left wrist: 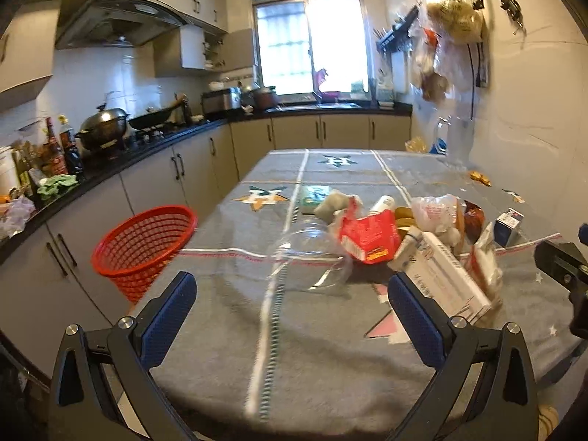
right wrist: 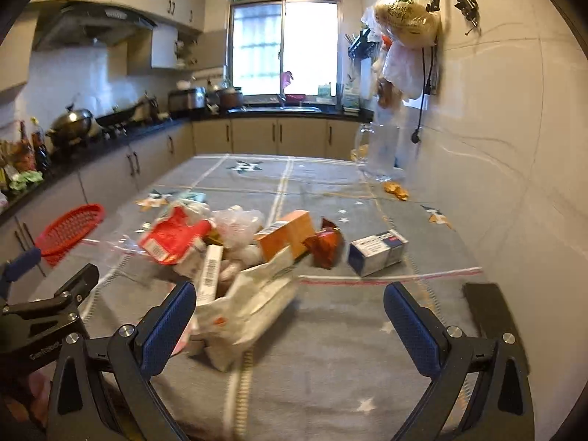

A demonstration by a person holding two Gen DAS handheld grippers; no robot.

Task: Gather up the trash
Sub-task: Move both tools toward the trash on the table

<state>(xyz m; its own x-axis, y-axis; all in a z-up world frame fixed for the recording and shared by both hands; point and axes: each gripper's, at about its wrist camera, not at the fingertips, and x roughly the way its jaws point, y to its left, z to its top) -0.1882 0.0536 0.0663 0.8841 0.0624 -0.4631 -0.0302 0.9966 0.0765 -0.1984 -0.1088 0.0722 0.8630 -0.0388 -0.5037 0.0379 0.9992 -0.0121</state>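
Trash pile (right wrist: 235, 253) sits mid-table on the grey tablecloth (right wrist: 330, 349), nothing picked yet: red wrapper (right wrist: 172, 240), clear plastic cup (left wrist: 312, 257) on its side, long white box (left wrist: 444, 275), crumpled white paper bag (right wrist: 253, 301), orange box (right wrist: 286, 235), dark red foil packet (right wrist: 325, 244), and a blue-white carton (right wrist: 378, 251) a bit apart at the pile's 3 o'clock. Red basket (left wrist: 147, 246) is off the table's left edge, roughly 9 o'clock from the pile, leaning against it, looks empty as far as visible. Left gripper (left wrist: 290, 316) spread wide, holding nothing, cup ahead at 12 and white box by its right finger at 1 o'clock. Right gripper (right wrist: 290, 316) also wide and empty, paper bag just past its left finger at 11 o'clock. Both frames are motion-blurred. Read: approach phase, first grab. Next move likely: advance one gripper onto the nearest item (cup for left, bag for right), close, then swing to the basket at 9. Cup is thin and may slip or crush; bag is floppy, so grip a fold.
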